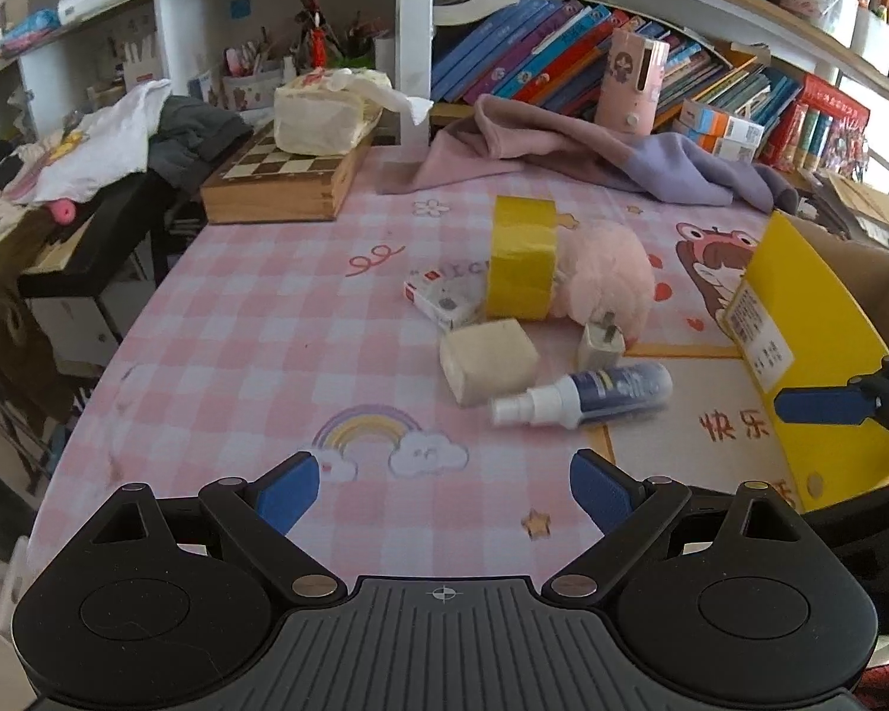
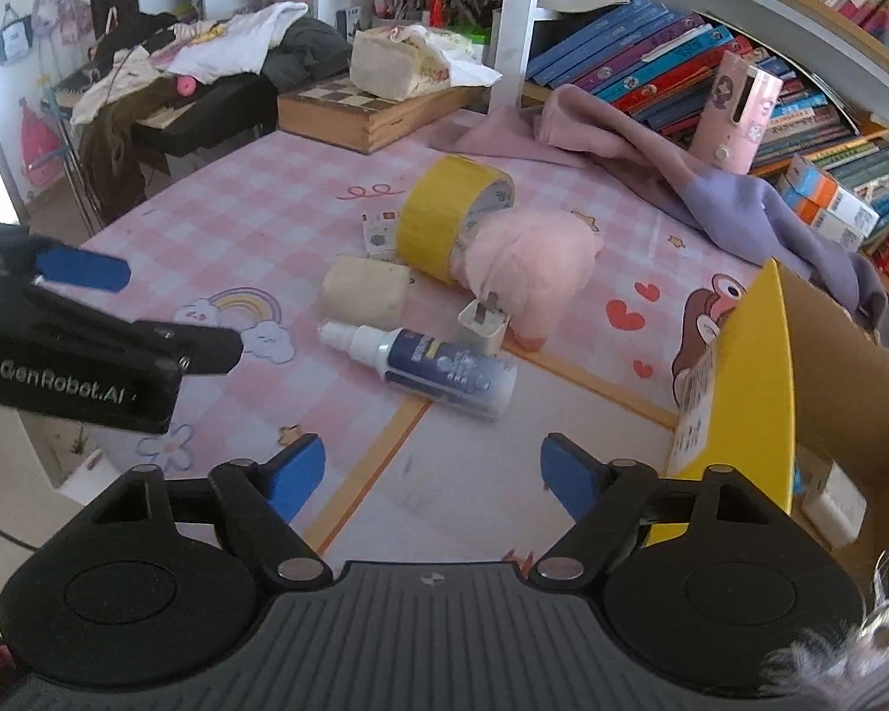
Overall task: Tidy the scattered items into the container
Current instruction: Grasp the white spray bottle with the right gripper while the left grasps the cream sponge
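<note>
A cluster of items lies mid-table: a yellow tape roll point(image 1: 521, 258) point(image 2: 444, 216), a pink plush point(image 1: 607, 275) point(image 2: 530, 269), a small card box point(image 1: 441, 299) point(image 2: 378, 232), a cream tissue pack point(image 1: 487, 360) point(image 2: 364, 291), a white plug point(image 1: 601, 343) point(image 2: 485, 320) and a blue spray bottle point(image 1: 592, 394) point(image 2: 432, 368) lying on its side. The yellow cardboard box point(image 1: 800, 320) point(image 2: 747, 391) stands at the right. My left gripper point(image 1: 444, 489) is open and empty, short of the bottle. My right gripper point(image 2: 432, 477) is open and empty, just before the bottle.
A pink-and-purple garment point(image 1: 581, 157) point(image 2: 652, 154) lies behind the cluster. A chessboard box point(image 1: 284, 178) point(image 2: 367, 109) with a tissue bag stands at the back left. Bookshelves line the back. The table edge drops off at left. A white item point(image 2: 832, 503) lies inside the box.
</note>
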Demonstrator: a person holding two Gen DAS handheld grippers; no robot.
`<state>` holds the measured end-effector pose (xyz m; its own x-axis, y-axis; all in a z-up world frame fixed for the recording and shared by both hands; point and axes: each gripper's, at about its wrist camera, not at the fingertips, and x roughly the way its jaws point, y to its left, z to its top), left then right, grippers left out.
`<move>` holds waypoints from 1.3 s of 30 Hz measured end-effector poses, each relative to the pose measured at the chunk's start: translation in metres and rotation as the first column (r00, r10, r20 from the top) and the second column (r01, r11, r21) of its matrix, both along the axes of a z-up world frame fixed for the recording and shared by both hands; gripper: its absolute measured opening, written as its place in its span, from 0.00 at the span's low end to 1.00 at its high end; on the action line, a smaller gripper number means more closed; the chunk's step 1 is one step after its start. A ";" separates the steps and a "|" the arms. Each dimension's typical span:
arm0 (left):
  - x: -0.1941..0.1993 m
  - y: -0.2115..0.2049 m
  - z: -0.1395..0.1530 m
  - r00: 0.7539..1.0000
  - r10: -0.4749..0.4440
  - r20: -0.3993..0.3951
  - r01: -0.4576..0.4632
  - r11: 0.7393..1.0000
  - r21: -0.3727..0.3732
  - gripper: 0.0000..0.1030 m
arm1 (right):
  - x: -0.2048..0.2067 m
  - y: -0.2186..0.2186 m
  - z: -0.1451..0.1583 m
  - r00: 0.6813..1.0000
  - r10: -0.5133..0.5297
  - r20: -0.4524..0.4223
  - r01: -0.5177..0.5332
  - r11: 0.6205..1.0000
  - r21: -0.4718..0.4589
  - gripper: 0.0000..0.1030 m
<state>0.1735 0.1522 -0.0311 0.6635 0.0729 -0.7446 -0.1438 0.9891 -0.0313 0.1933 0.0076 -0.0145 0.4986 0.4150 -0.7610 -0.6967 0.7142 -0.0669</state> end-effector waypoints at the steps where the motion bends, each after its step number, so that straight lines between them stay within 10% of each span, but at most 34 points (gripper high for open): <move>1: 0.006 0.001 -0.001 1.000 -0.003 0.000 0.003 1.000 -0.007 0.91 | 0.004 0.002 -0.002 1.000 0.008 -0.002 -0.008 1.000 -0.005 0.72; 17: 0.105 0.009 -0.034 0.993 -0.080 -0.082 0.073 0.994 -0.084 0.89 | 0.058 0.059 -0.034 0.989 0.150 -0.005 -0.149 0.981 -0.122 0.59; 20: 0.120 0.005 -0.045 0.989 -0.102 -0.110 0.094 0.993 -0.076 0.84 | 0.064 0.064 -0.036 0.987 0.160 0.000 -0.158 0.977 -0.141 0.60; 22: 0.126 0.004 -0.051 0.985 -0.122 -0.124 0.113 0.991 -0.075 0.60 | 0.068 0.063 -0.037 0.986 0.162 -0.031 -0.165 0.975 -0.147 0.56; 27: 0.125 0.012 -0.051 0.978 -0.169 -0.127 0.158 0.984 -0.086 0.53 | 0.066 0.041 -0.029 0.980 0.146 -0.132 -0.164 0.978 -0.131 0.36; 39: 0.123 0.009 -0.054 0.976 -0.159 -0.147 0.153 0.987 -0.055 0.57 | 0.068 0.051 -0.043 0.961 0.157 -0.228 -0.182 0.979 -0.092 0.37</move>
<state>0.2962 0.1612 -0.0852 0.5444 -0.0572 -0.8369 0.0059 0.9979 -0.0643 0.2609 0.0583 -0.0572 0.2445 0.3854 -0.8897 -0.8134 0.5810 0.0281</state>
